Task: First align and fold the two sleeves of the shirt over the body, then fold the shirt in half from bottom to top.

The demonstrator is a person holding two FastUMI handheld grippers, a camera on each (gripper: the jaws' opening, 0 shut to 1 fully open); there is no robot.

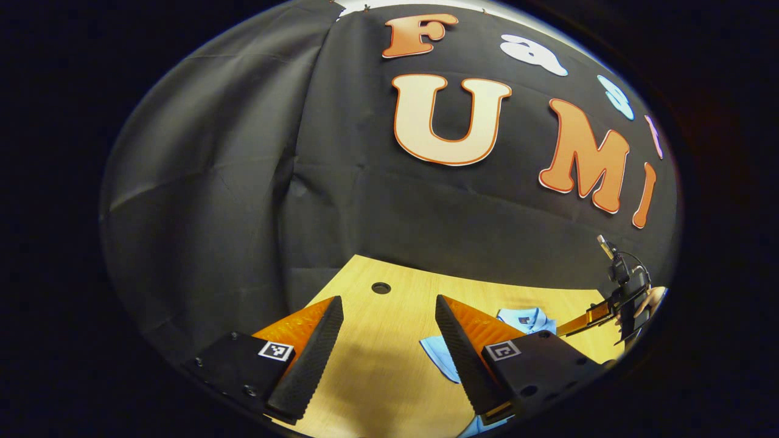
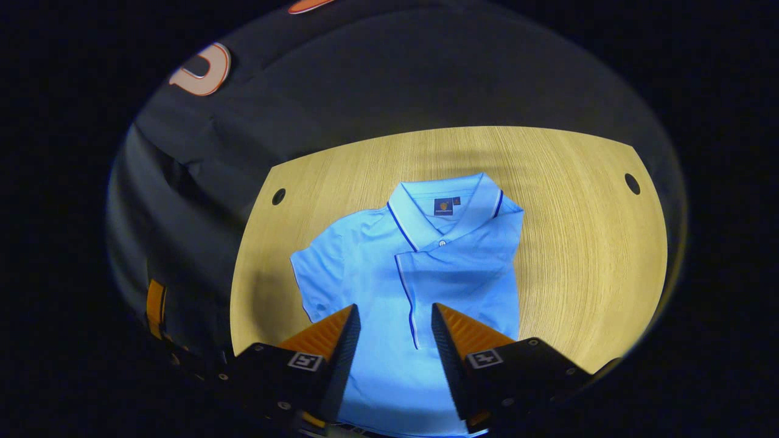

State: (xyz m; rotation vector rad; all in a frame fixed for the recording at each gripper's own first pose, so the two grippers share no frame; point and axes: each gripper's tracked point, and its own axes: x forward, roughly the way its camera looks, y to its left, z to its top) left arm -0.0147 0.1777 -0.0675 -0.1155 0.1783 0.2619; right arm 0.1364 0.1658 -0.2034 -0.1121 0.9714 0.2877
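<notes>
Left gripper view: left gripper held above the counter, fingers wide apart, nothing btwn them, just bare wood. Shirt lies off to the right of the fingers, partly hidden behind the right finger; collar end shows beyond that fingertip, another bit of blue below it at the bottom edge. Right gripper w/ the hand holding it seen farther right, past the shirt. Cable hole in the counter ahead of the fingertips.

Right gripper view: right gripper hangs over the shirt, fingers open, holding nothing; placket runs up btwn the fingertips. Collar well ahead of the tips. Sleeve left of the fingers sticks out flat on the counter. Edge right of the fingers looks straight, so that sleeve prob. already lies folded over the body – can't be sure.

Step in hand, my read: fold the spread sleeve. To do it well: pinch at the cuff edge, top layer only, lift low, carry across twd the placket, keep the fold line parallel to the side seam, match the other side. Smooth before letting go. Bottom-to-top fold not yet done.
</notes>
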